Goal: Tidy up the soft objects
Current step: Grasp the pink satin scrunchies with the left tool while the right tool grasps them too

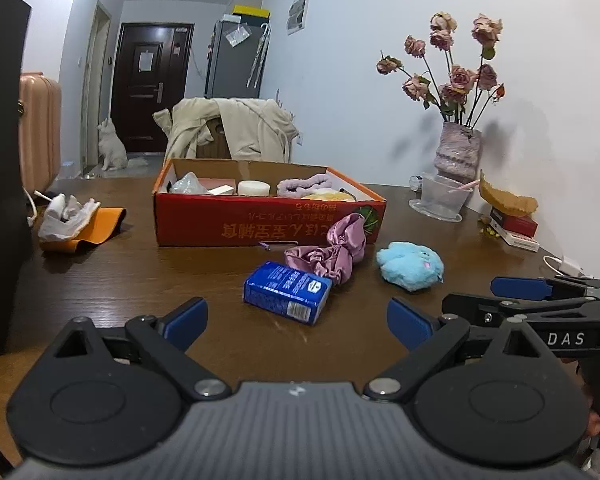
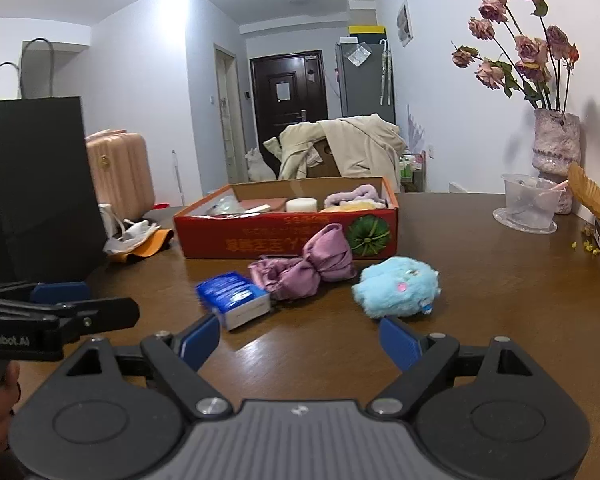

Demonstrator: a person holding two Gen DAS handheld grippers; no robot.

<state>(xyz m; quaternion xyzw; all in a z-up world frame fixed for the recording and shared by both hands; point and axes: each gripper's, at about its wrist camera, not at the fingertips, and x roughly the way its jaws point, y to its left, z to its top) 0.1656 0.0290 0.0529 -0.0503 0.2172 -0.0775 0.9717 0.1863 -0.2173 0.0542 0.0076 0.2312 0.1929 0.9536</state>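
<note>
Both tongs gape empty at the frame bottoms: left gripper (image 1: 298, 322), right gripper (image 2: 300, 342). The box's contents are half hidden behind its wall. At frame centre lie three loose items: one blue tissue pack (image 1: 286, 292), one crumpled mauve satin cloth (image 1: 332, 254), one fluffy light-blue plush (image 1: 410, 266), before one red box (image 1: 260, 220).

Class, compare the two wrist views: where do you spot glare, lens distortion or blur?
Left wrist view: ceiling glare top left, walls bow, blue rectangular tissue pack sharp. Right wrist view: ceiling glare top centre, tall black paper bag leans with distortion, the pack and fluffy light-blue plush toy slightly soft.
</note>
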